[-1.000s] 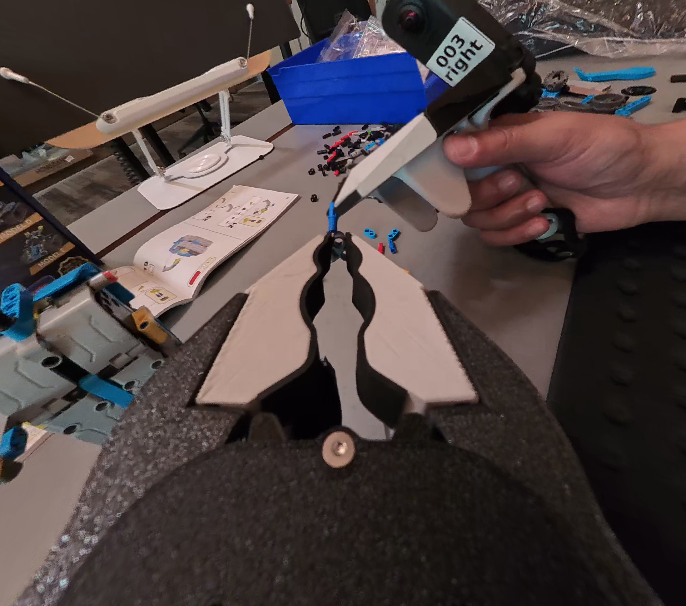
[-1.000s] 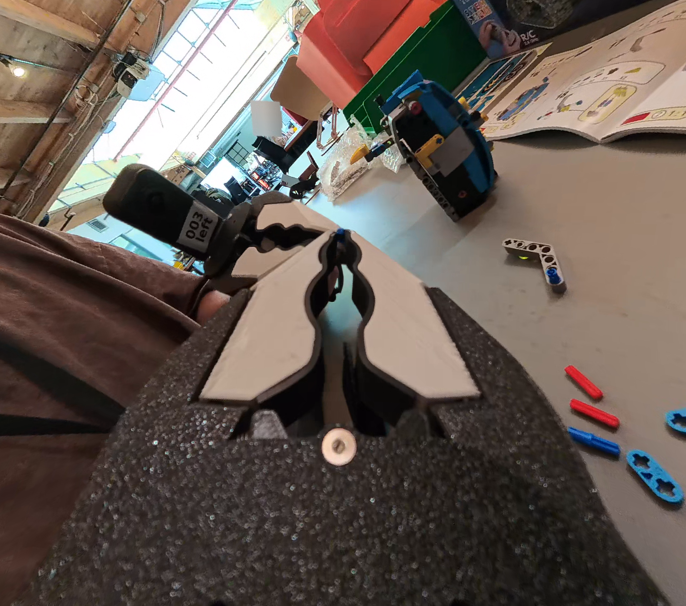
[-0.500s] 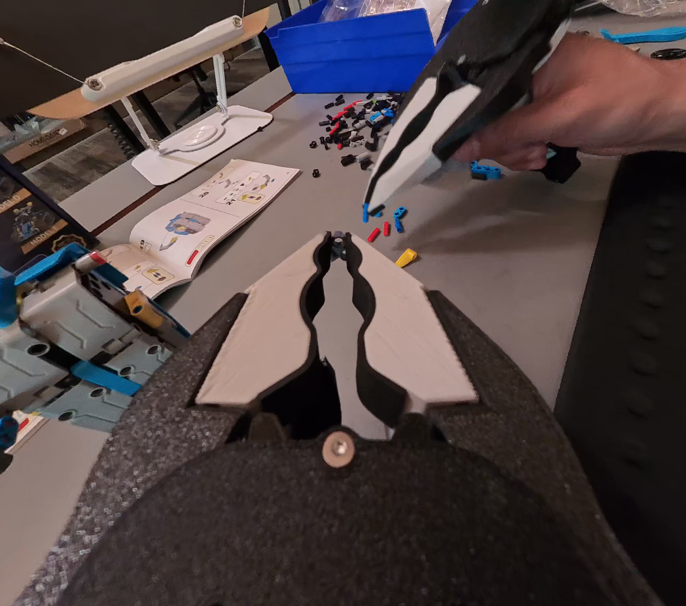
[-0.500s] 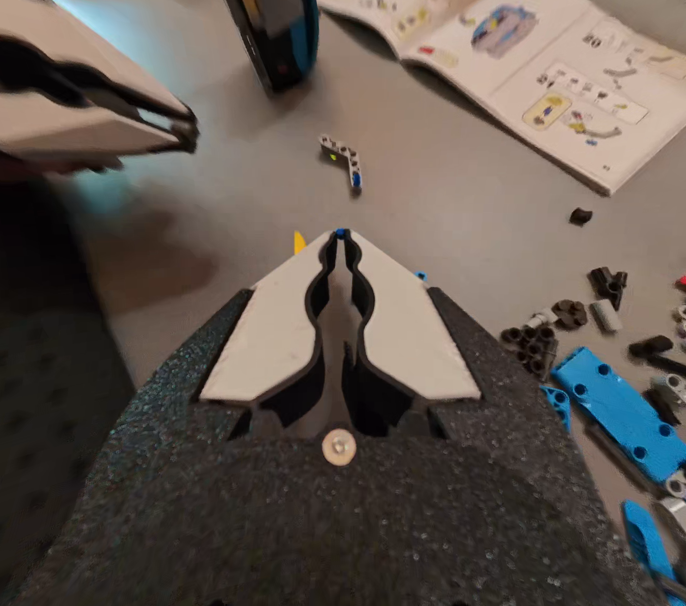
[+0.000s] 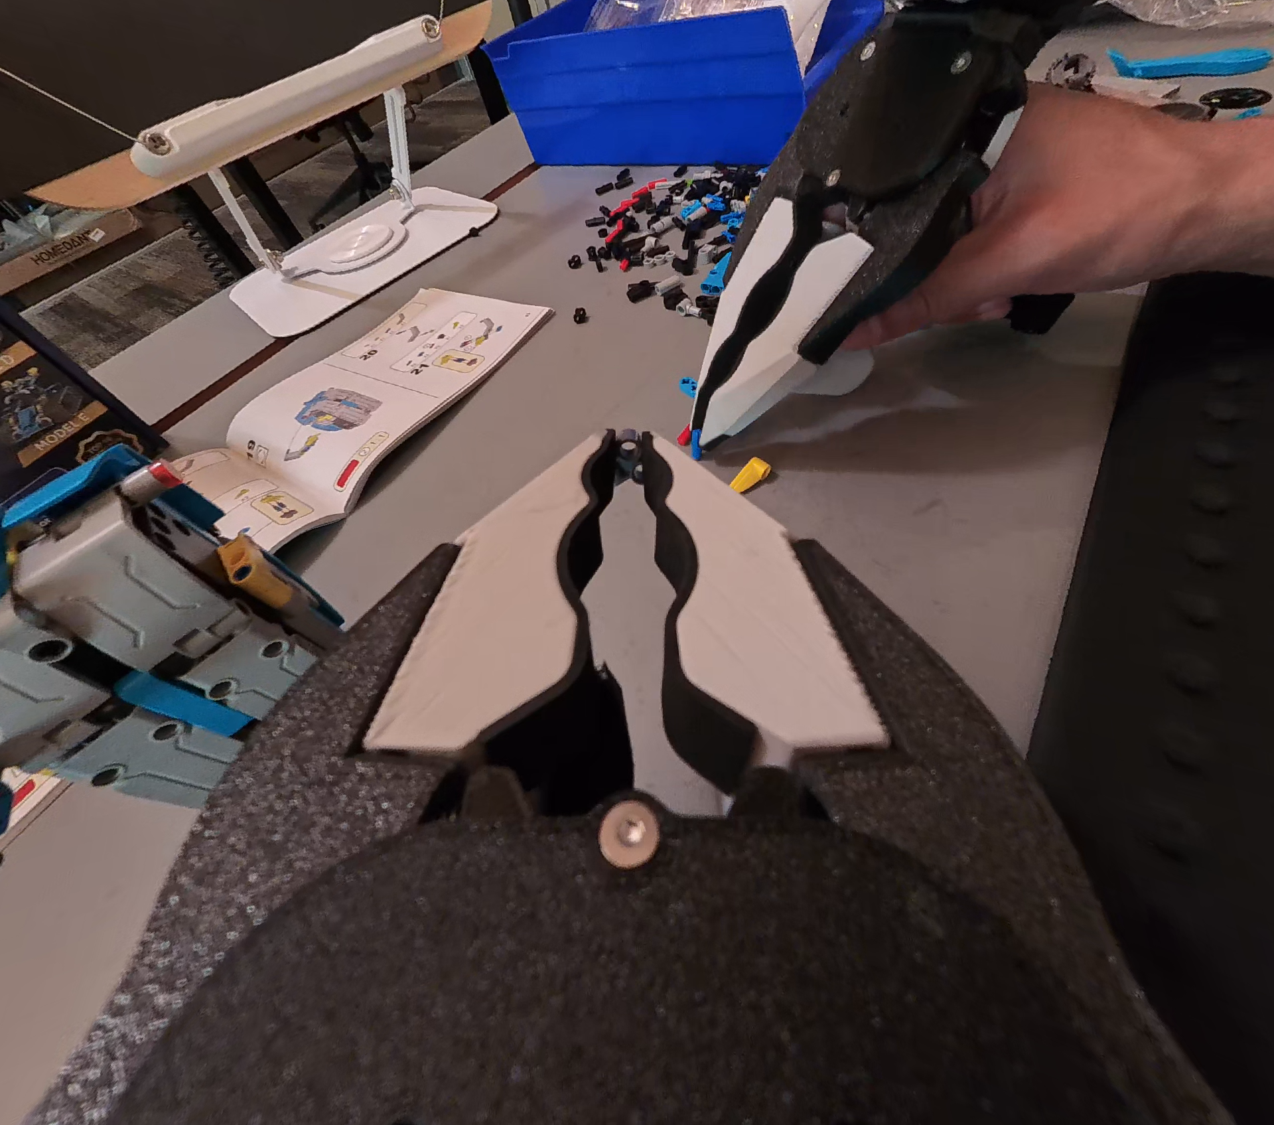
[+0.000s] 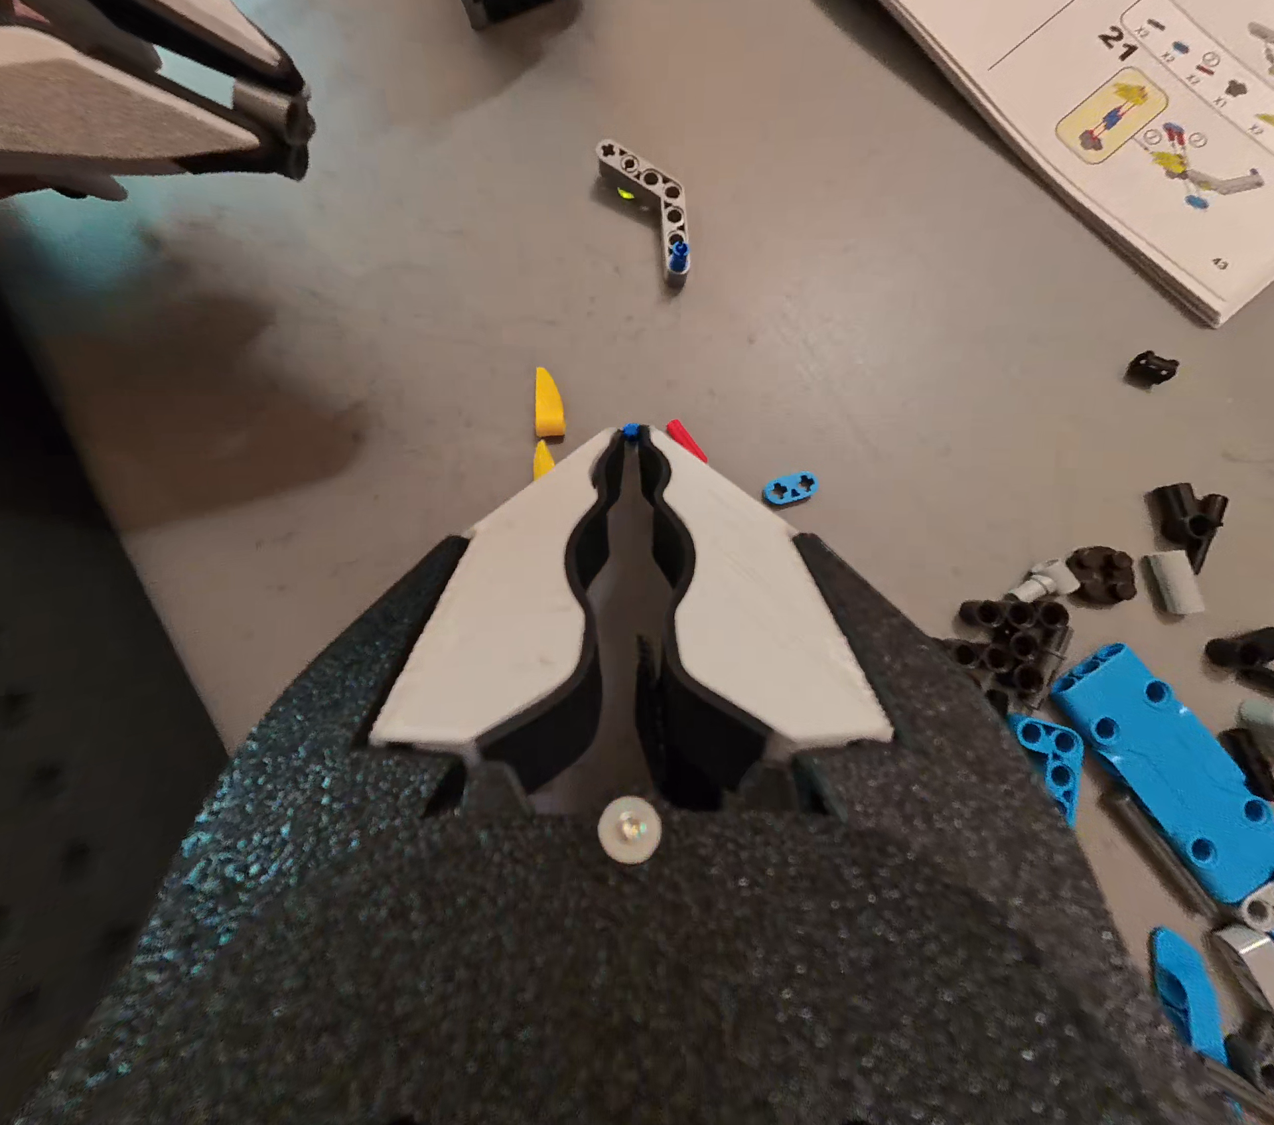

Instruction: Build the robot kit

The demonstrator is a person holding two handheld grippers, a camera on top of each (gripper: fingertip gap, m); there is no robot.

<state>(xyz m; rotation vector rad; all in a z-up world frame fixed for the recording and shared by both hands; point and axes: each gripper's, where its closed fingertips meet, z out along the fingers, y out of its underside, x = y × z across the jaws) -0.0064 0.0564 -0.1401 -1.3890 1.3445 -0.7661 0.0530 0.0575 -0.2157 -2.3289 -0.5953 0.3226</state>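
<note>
My left gripper (image 5: 629, 449) pinches a small grey connector (image 5: 630, 457) at centre frame. My right gripper (image 6: 629, 437) is pressed onto a blue pin (image 6: 629, 430), tips low over the grey table (image 6: 862, 333). Just beside them lie a yellow wedge (image 6: 549, 395) and a red pin (image 6: 686, 440). Higher up sits a bent grey beam (image 6: 651, 195); an open instruction booklet (image 6: 1075, 23) fills the upper right.

White tapered fingers (image 5: 496, 609), black wavy liners, speckled black body, silver screw (image 5: 628, 831).
</note>
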